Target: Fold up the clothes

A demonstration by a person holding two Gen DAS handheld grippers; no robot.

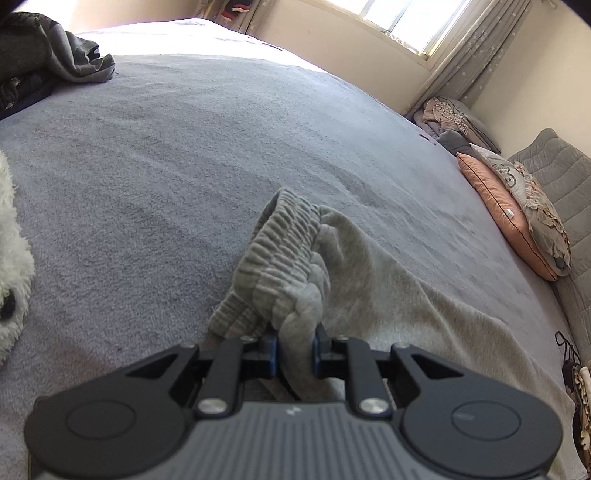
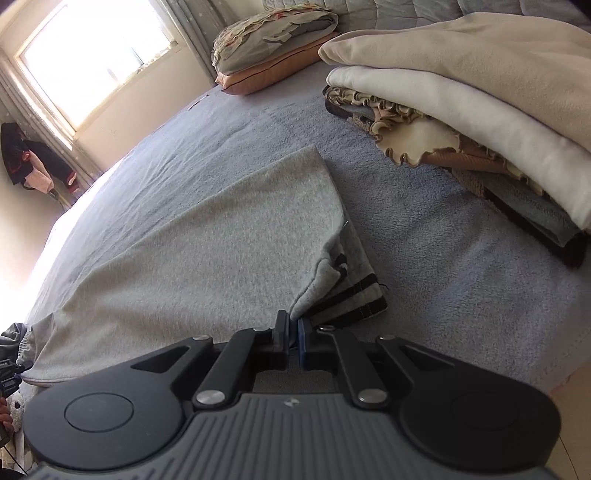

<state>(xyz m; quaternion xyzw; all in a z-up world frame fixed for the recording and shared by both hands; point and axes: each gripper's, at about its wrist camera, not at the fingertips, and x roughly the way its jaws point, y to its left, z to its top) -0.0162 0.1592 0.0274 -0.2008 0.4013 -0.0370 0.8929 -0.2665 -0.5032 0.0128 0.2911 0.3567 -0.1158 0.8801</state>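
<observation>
Daylight is pouring in through the window (image 1: 402, 22), blowing it out to white in both views. Glare is washing over the far edge of the bed (image 1: 177, 40) and bleaching the left side in the right wrist view. Nearer fabric is sitting in soft, even shade. Fisheye distortion is bending the walls and darkening the corners; the focus is holding sharp.
</observation>
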